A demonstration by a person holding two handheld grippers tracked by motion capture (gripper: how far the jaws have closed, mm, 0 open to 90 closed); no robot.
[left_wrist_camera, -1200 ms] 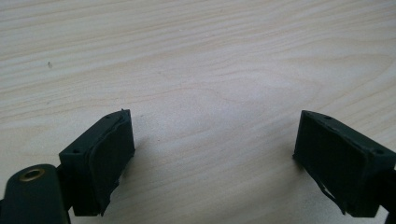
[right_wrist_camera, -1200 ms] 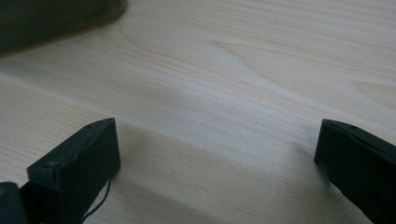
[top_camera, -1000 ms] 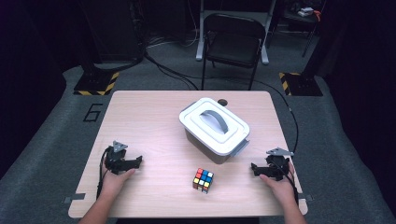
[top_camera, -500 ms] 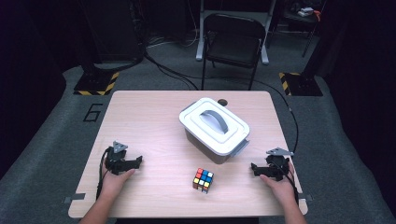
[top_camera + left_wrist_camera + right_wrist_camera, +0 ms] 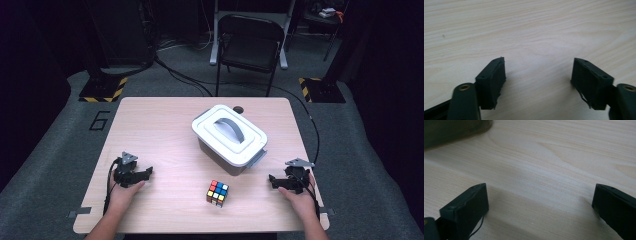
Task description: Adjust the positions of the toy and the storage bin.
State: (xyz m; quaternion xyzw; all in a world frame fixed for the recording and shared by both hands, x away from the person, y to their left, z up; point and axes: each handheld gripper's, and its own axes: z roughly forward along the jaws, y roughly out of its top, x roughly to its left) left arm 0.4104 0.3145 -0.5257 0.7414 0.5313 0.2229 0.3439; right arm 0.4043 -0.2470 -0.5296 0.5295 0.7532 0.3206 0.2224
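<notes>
1. On the table (image 5: 165, 125), high view: your left gripper (image 5: 146, 173) rests near the left front corner and your right gripper (image 5: 272, 179) near the right front corner, well apart, jaws pointing inward. Between them, close to the front edge, sits the colour cube (image 5: 217, 193), free on the wood. Behind it, toward the table's middle, stands the white lidded box (image 5: 229, 138) with its grey handle (image 5: 231, 128) and lid on. A folding chair (image 5: 248, 47) stands beyond the far edge.

2. Left gripper view: the left gripper (image 5: 537, 75) has its jaws parted with only bare wood grain between them. They have just been closing a little, on nothing. Hold them wide until you reach something.

3. Right gripper view: the right gripper (image 5: 540, 198) has its jaws spread wide over bare table and holds nothing. A dark blurred shape fills the upper left corner; what it is cannot be told.

4. Judgement on the step: the cube lies nearest both tongs, so expect the reach to start there. Re-open the left jaws fully before moving. Come in low and level, square the pads to two opposite flat faces, not across corners, or the cube may twist out. Close gently; the cube is light and slides on smooth wood. Keep clear of the box's near corner, just behind the cube.
</notes>
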